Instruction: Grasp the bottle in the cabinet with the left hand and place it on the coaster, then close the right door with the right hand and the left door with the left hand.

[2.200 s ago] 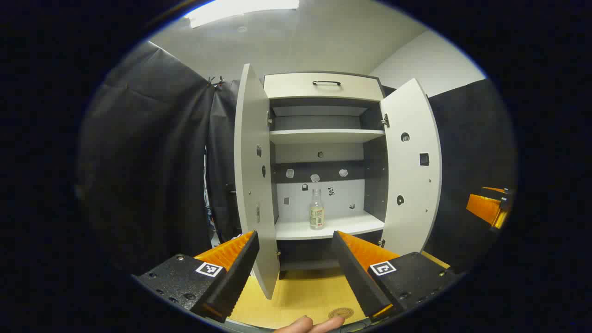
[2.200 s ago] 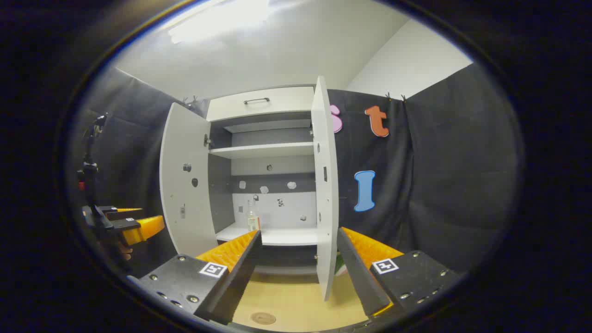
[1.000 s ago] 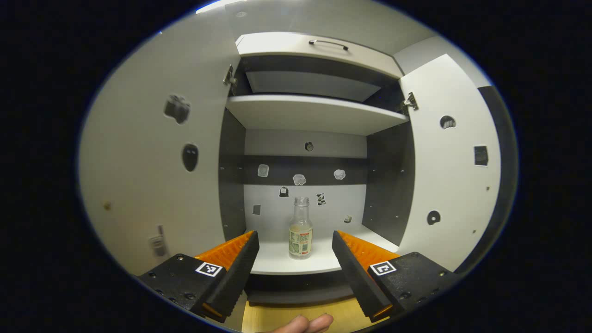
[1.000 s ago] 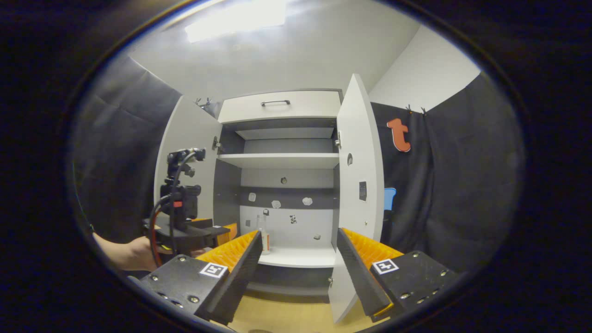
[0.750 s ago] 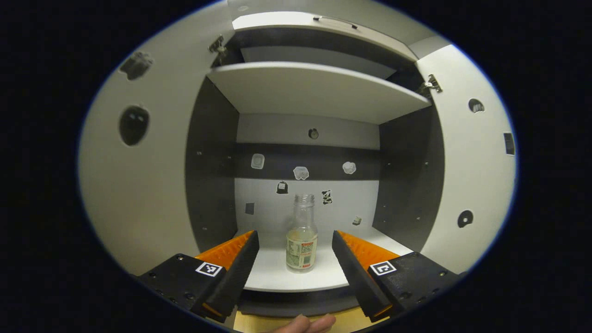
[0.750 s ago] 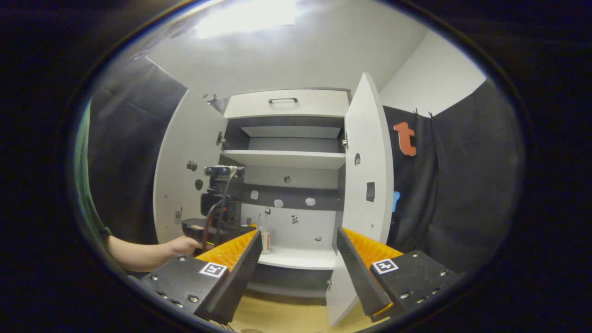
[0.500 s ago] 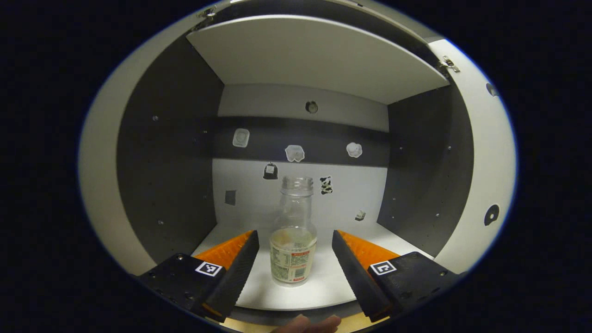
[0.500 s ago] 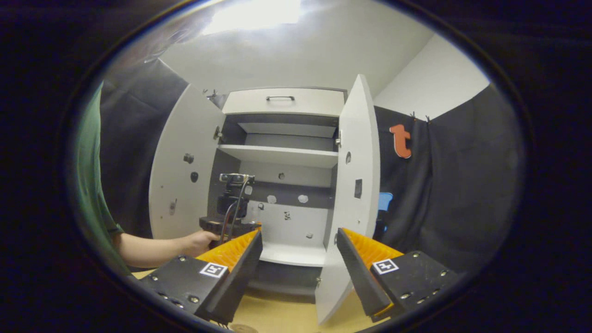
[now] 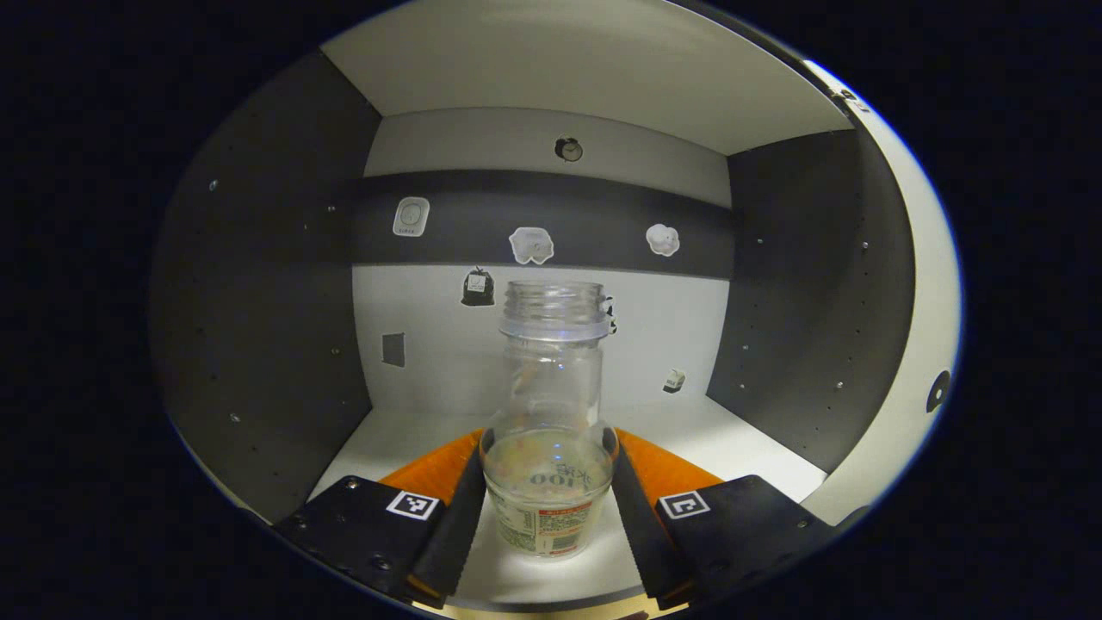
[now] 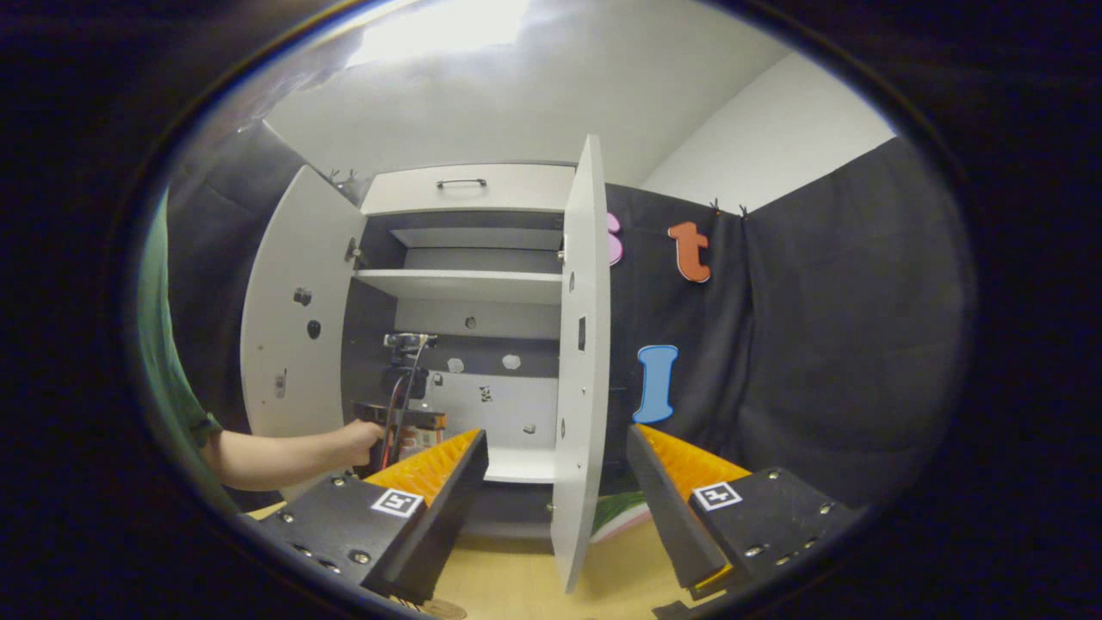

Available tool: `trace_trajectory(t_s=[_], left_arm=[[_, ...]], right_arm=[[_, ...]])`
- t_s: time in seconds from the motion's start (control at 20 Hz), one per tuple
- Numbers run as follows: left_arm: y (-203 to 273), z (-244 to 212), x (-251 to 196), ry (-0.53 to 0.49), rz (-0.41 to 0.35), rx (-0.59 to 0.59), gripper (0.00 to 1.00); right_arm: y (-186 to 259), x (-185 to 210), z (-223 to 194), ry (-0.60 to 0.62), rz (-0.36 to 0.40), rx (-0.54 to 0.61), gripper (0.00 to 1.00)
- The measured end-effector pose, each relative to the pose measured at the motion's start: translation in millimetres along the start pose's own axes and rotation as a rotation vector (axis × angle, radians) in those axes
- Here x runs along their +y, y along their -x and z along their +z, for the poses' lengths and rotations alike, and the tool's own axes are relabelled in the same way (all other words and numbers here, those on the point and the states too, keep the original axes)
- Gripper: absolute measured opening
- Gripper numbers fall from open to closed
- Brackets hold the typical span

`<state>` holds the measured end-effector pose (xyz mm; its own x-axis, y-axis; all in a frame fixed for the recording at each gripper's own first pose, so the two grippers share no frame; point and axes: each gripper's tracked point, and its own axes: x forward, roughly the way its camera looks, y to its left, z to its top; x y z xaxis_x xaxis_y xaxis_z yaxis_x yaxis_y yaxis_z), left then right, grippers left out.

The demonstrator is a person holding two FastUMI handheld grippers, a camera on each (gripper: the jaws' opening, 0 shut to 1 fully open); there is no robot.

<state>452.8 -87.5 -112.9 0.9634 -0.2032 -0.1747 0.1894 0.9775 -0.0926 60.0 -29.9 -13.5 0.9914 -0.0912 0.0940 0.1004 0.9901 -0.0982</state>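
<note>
Standing upright on the cabinet shelf (image 9: 758,435), the labelled bottle (image 9: 548,448) is pinched by the left gripper (image 9: 546,495); right gripper (image 10: 555,482) fingers spread.

A: Past the right gripper (image 10: 555,482), what's hidden?
B: The bottle; the left gripper (image 10: 398,419) and the person's hand (image 10: 362,441) cover it.
A: And between the left gripper's fingers (image 9: 456,525)?
B: The bottle (image 9: 548,448) label is too blurred to make out.
</note>
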Motion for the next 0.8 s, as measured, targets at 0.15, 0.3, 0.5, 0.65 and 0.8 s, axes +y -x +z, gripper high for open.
trace_trajectory(t_s=[0.15, 0.3, 0.5, 0.65, 0.8], left_arm=[[46, 12, -13, 0.018, -0.045, -0.014, 0.77], [91, 24, -21, 0.042, -0.066, -0.041, 0.77], [153, 25, -25, 0.032, -0.029, -0.091, 0.77], [197, 9, -33, 0.055, -0.02, -0.114, 0.77], [232, -11, -43, 0.049, -0.034, -0.128, 0.79]], right_arm=[[10, 4, 0, -0.003, 0.021, -0.008, 0.98], [20, 10, -5, -0.009, 0.055, 0.002, 0.98], [35, 10, -9, -0.028, 0.077, 0.001, 0.98], [46, 14, -14, -0.077, 0.124, 0.006, 0.98], [51, 9, -23, -0.058, 0.144, 0.031, 0.98]])
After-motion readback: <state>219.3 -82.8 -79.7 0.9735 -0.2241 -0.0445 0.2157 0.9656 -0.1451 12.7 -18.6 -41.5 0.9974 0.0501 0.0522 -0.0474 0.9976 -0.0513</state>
